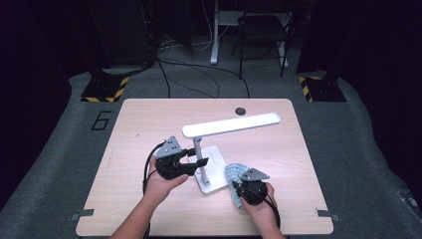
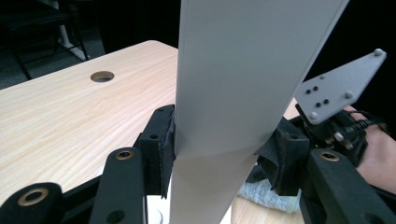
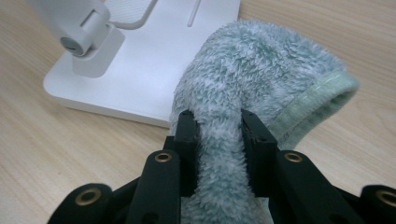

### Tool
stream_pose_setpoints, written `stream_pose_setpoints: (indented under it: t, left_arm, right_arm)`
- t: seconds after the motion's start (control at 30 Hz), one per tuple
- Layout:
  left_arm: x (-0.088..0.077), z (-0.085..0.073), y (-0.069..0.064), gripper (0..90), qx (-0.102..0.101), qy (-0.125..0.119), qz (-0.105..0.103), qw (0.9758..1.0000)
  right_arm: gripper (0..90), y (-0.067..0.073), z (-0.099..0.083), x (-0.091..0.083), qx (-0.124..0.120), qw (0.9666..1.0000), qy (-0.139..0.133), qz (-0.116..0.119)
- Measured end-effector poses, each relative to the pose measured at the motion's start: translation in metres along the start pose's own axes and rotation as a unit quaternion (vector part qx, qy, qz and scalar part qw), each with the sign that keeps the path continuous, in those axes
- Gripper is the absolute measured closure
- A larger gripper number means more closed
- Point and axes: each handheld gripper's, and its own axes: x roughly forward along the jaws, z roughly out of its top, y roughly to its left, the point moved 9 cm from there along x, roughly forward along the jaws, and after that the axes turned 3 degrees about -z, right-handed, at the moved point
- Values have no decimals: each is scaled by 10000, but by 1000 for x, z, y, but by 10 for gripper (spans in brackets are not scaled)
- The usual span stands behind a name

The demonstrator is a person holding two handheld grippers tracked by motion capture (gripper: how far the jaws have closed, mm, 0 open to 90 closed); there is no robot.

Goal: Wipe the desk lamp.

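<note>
A white desk lamp stands mid-table, its long head (image 1: pixel 231 124) level above its flat base (image 1: pixel 215 164). My left gripper (image 1: pixel 196 162) comes in from the left and is shut on the lamp's flat upright stem (image 2: pixel 233 93), with a pad pressed against each edge. My right gripper (image 3: pixel 219 130) is shut on a fluffy pale green cloth (image 3: pixel 261 70). The cloth lies over the near right corner of the lamp base (image 3: pixel 140 79). In the high view the right gripper (image 1: pixel 238 185) sits just right of the base, with the cloth (image 1: pixel 231 173) bunched ahead of it.
The light wooden table (image 1: pixel 149 119) has a round cable hole (image 1: pixel 241 111) near its far edge. Beyond it are floor cables, a chair (image 1: pixel 263 30) and two stands with yellow-black feet (image 1: pixel 104 89). Bare wood lies left and far of the lamp.
</note>
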Motion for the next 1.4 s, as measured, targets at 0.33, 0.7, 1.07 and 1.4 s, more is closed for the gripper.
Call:
stream_pose_setpoints:
  t: [0.33,0.7,1.07,1.4]
  left_arm:
    - [-2,-2,-5,509,46,3,-74,10000]
    - [-3,-3,-13,508,123,72,-299,9995]
    - [1,-4,-28,509,240,41,-649,9976]
    - [-2,-6,-32,501,121,-110,-887,9959]
  right_arm:
    - [701,-7,-1,-2,327,9993,-62,149]
    - [700,14,12,-12,347,9965,-378,662]
    - [691,33,28,-23,411,9912,-691,1053]
    - [689,57,32,-15,237,9892,-619,1308]
